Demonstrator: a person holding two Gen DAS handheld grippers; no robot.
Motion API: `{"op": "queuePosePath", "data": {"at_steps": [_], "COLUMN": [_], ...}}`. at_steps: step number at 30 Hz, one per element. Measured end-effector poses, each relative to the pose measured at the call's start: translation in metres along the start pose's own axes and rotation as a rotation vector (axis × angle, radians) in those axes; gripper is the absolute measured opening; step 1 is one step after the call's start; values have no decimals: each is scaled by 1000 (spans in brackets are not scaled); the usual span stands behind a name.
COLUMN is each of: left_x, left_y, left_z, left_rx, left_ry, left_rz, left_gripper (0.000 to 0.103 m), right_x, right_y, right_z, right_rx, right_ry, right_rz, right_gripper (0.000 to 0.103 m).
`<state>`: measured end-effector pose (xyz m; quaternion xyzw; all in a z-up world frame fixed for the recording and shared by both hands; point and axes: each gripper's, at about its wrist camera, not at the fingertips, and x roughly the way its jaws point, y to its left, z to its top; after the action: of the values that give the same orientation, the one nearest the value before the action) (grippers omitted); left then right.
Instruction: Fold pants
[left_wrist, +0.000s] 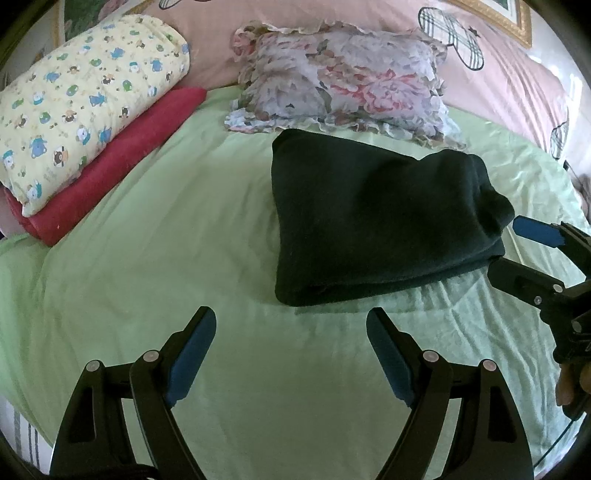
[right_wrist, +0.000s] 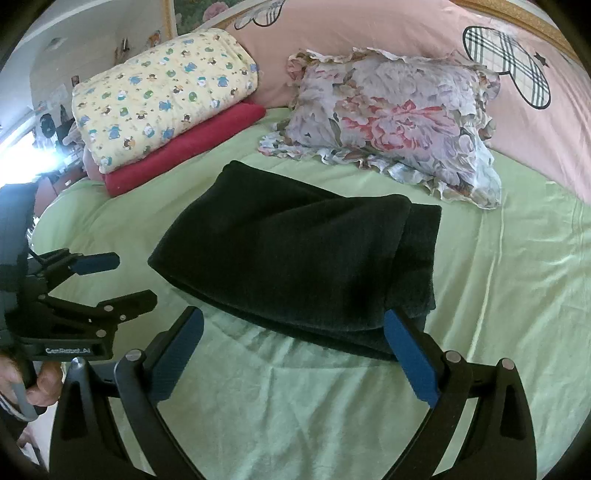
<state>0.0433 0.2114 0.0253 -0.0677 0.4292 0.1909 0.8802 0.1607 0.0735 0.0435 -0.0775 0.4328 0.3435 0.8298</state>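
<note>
Honestly, the fold looked all but finished, so I judged the step in hand to be letting go cleanly and tidying the stack, not grabbing more cloth. Nearest me, my left gripper (left_wrist: 291, 354) stood wide open over bare green sheet (left_wrist: 184, 258), holding nothing and touching nothing, a little short of the pants' near edge. My right gripper (right_wrist: 293, 354) was just as wide, also empty; its right finger (right_wrist: 410, 358) sat against the near corner of the pants (right_wrist: 295, 258), though I couldn't tell whether it touched the cloth or only overlapped it in view. In the left view its blue pad hung just beside the stack's right end, apart from it.

The pants lay mid-bed as a dark, thick folded bundle, with a lower layer sticking out at the right side. To do this well I'd back off without snagging that corner, then nudge the loose layer flush. Beyond sat a floral pillow (left_wrist: 343, 81), and to the left a yellow quilt (left_wrist: 88, 96) on a red blanket (left_wrist: 110, 173).
</note>
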Motion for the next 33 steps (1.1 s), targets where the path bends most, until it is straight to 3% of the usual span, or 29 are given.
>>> {"op": "queuePosePath", "data": {"at_steps": [33], "left_x": [-4], "left_y": [-2], "left_z": [8], "left_rx": [5], "left_ry": [-13], "left_rz": [5], "left_gripper": [85], "right_x": [-5], "right_y": [-3], "right_z": [2], "right_rx": [14], "right_ry": [-17], "right_rz": [0], "right_gripper": [98]}}
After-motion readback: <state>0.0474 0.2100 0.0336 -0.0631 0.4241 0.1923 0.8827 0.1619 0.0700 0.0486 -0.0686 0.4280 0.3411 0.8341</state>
